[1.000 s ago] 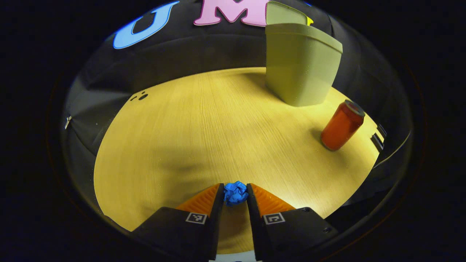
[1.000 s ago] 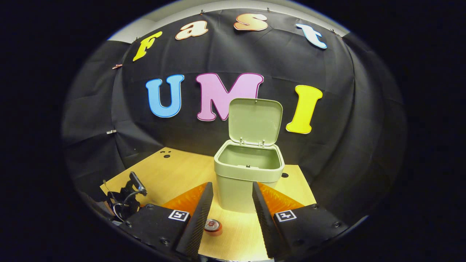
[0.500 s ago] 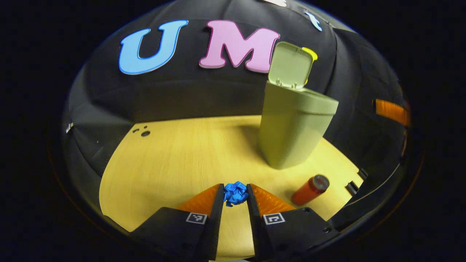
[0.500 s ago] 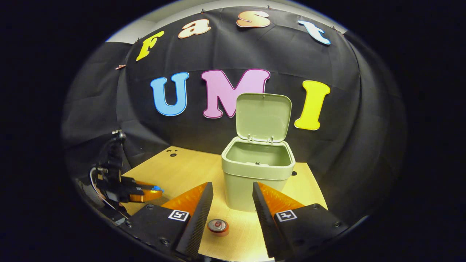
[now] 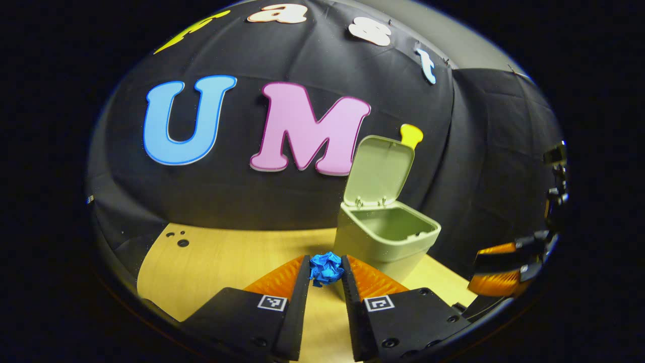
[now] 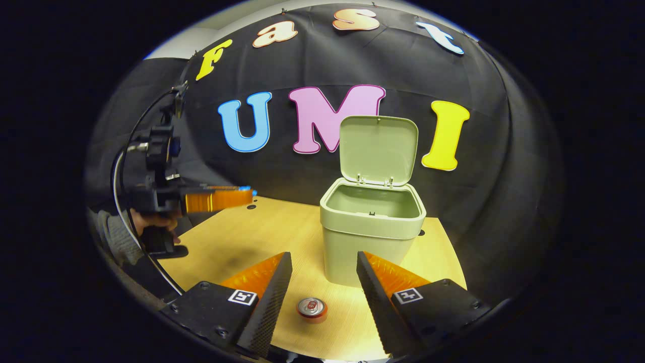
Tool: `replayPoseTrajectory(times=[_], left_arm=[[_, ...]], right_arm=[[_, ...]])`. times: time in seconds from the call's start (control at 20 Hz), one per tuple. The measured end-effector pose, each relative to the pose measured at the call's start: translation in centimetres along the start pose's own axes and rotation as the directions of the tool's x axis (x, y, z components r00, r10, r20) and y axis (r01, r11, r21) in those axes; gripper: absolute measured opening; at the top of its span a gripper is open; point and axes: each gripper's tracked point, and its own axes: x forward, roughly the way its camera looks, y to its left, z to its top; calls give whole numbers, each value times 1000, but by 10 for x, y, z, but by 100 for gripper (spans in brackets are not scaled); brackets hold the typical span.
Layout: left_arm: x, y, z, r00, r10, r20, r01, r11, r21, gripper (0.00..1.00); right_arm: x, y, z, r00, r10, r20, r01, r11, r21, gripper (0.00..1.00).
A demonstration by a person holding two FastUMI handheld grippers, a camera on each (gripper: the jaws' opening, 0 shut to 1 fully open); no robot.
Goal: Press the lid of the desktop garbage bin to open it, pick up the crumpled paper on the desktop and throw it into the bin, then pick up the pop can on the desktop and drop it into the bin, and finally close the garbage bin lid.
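My left gripper (image 5: 325,269) is shut on the crumpled blue paper (image 5: 326,267), held in the air above the wooden desktop (image 5: 227,262). The pale green bin (image 5: 385,237) stands just ahead and to the right, its lid (image 5: 380,169) raised. In the right gripper view the same bin (image 6: 372,232) stands upright with its lid (image 6: 379,148) up and its inside bare. My right gripper (image 6: 322,262) is open, high above the red pop can (image 6: 312,308), which stands upright between the fingers' lines. The left gripper (image 6: 249,194) shows at the left, level with the bin's rim, a hand (image 6: 151,222) holding it.
The desktop's (image 6: 282,237) right and back edges run close behind the bin, against the black cloth wall. Small dark holes (image 5: 179,238) mark the table's far left. The right gripper (image 5: 496,269) appears at the right edge of the left gripper view.
My left gripper has risen with the blue paper and tilted up, so the bin's open mouth has come into sight. The right gripper has lifted slightly and drifted left; the can stays put.
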Motion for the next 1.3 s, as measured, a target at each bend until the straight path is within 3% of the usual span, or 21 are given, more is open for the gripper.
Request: replayPoseTrajectory(times=[0.1,0.3,0.4,0.65,0.8,0.95,1.3], left_arm=[[9,-11,22,999,-26,43,25,1000,6,46],[43,-36,50,991,-93,95,86,994,73,38],[61,-53,60,985,-134,107,122,986,109,41],[103,-95,57,972,-222,72,206,962,179,38],[121,-114,51,965,-257,47,245,952,185,41],[139,-124,38,963,-271,13,263,946,190,45],[163,-126,15,969,-245,-45,249,947,204,41]], right_arm=[[0,0,0,1000,8,-2,-8,1000,-1,83],[-2,0,-4,1000,11,-14,-11,1000,17,86],[-3,-1,-5,1000,5,-18,-5,1000,12,86],[-7,-11,-8,999,-21,-27,21,1000,2,86],[-9,-20,-9,999,-43,-30,43,999,4,86],[-11,-28,-13,997,-59,-39,60,998,18,86],[-16,-36,-20,995,-79,-56,81,996,27,86]])
